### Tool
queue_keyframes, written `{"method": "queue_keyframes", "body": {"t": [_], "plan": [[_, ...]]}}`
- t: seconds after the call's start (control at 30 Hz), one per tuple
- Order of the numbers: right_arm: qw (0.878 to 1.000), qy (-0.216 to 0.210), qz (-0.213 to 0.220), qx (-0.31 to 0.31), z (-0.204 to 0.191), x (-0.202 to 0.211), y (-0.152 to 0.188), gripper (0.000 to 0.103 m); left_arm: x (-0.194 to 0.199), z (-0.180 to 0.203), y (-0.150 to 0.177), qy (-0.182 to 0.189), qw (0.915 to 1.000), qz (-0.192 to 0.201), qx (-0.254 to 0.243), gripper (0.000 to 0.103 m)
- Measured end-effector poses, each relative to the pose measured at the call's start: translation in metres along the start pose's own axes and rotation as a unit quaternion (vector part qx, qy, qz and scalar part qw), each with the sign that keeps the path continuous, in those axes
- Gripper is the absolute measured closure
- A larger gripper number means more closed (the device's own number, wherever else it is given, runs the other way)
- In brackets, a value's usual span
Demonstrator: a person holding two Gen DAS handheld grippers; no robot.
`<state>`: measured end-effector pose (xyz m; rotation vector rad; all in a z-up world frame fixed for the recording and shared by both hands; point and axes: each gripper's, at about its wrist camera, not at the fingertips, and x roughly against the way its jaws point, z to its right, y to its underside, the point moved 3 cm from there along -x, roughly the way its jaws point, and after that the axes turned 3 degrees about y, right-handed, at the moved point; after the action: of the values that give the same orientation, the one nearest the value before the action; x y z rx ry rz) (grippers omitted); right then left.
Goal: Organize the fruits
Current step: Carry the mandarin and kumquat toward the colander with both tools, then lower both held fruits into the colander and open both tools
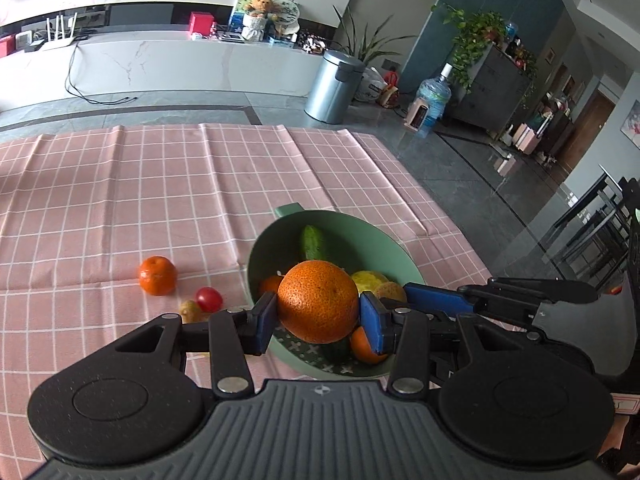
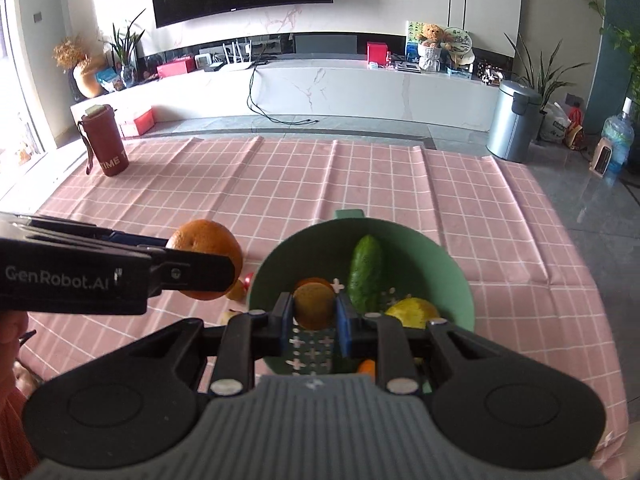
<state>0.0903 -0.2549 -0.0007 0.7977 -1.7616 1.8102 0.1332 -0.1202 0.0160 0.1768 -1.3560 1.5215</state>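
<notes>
- Your left tongs [image 1: 318, 314] are clamped on a large orange [image 1: 318, 301], held at the left rim of the green bowl [image 1: 404, 256]; their side reads "GenRobot.AI".
- Your right tongs [image 2: 314, 314] are clamped on a small brownish-orange fruit [image 2: 314, 306] over the bowl.
- A cucumber [image 2: 365, 267] and a yellow fruit [image 2: 413, 312] lie inside the bowl.
- A tangerine [image 1: 157, 275] and a cherry tomato [image 1: 209, 299] sit on the pink checked worktop [image 1: 160, 184], left of the bowl.
- The far-left maroon bottle sleeve [image 2: 105, 140] reads "TIME".

"GenRobot.AI" stands in pale letters on the black side of the left gripper [image 2: 200, 268], left of the right jaws. Far ahead-left, a dark red pouch [image 2: 105, 141] on the worktop reads "TIME", the rest cut off.
</notes>
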Motion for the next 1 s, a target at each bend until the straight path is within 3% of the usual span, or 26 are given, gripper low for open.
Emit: {"method": "queue_keyframes", "body": {"t": [0.13, 0.5, 1.0], "plan": [[0.999, 0.007, -0.026, 0.038, 0.024, -0.01, 0.0, 0.085, -0.025, 0.02, 0.004, 0.001, 0.9991, -0.029, -0.032, 0.053], [0.988, -0.008, -0.096, 0.12, 0.038, -0.045, 0.012, 0.085, -0.079, 0.024, 0.012, -0.004, 0.9916, -0.121, -0.044, 0.053], [0.98, -0.02, -0.134, 0.146, 0.039, -0.072, 0.022, 0.083, -0.118, 0.011, 0.019, -0.04, 0.9777, -0.203, -0.037, 0.052]]}}
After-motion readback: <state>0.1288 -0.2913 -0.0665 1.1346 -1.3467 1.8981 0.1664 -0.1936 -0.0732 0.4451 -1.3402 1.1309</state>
